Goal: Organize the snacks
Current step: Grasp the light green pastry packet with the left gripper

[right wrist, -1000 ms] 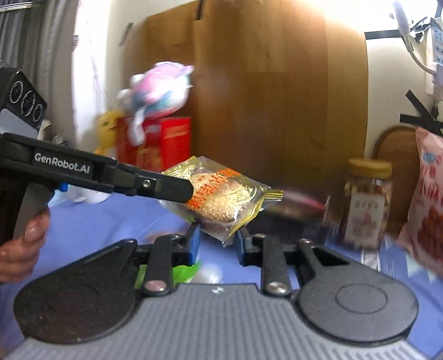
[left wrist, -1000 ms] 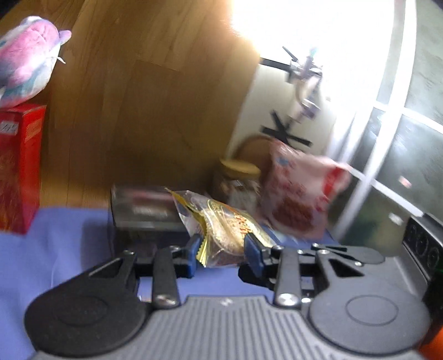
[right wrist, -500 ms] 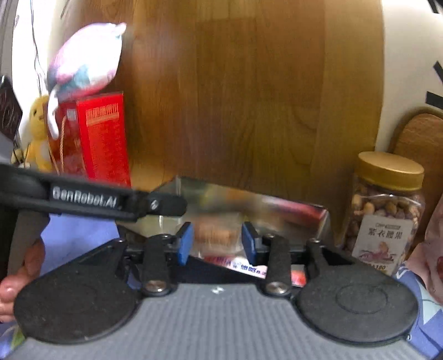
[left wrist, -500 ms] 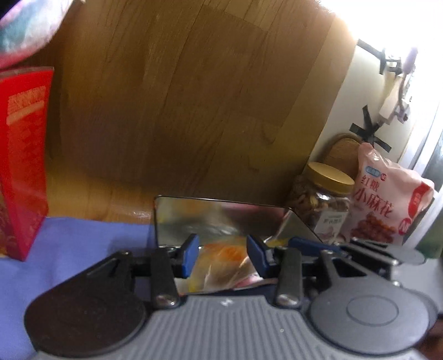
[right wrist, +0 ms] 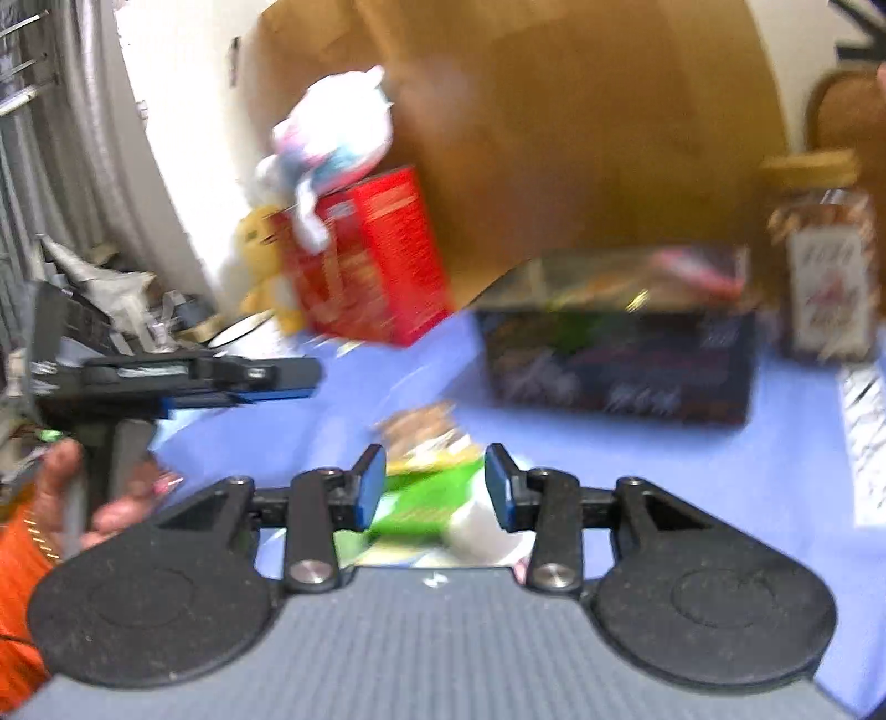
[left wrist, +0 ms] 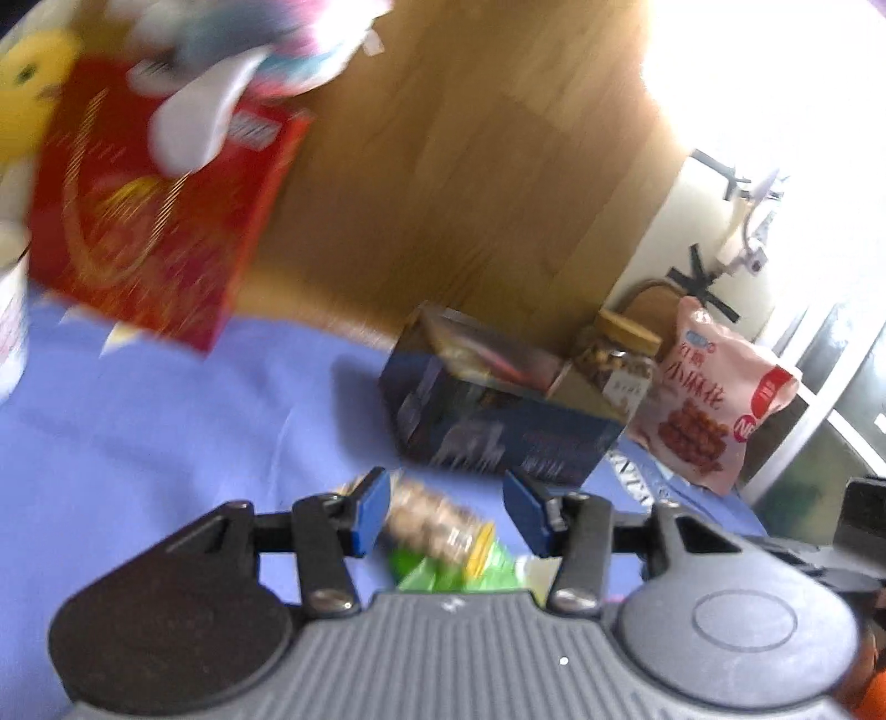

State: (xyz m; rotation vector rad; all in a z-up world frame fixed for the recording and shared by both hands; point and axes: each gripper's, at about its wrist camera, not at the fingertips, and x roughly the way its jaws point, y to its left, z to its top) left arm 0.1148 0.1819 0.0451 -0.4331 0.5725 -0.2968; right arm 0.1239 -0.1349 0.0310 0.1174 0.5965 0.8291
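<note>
Snack packets (left wrist: 437,526) — open cloth (left wrist: 166,443) leftward

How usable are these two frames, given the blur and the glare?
Left wrist view: blown-out window glare fills the upper right; the red box and plush toy smear with motion blur, while the pink snack bag stays fairly legible. Right wrist view: no glare, but heavy motion blur on the dark box and nut jar. Fisheye bending shows in both.
</note>
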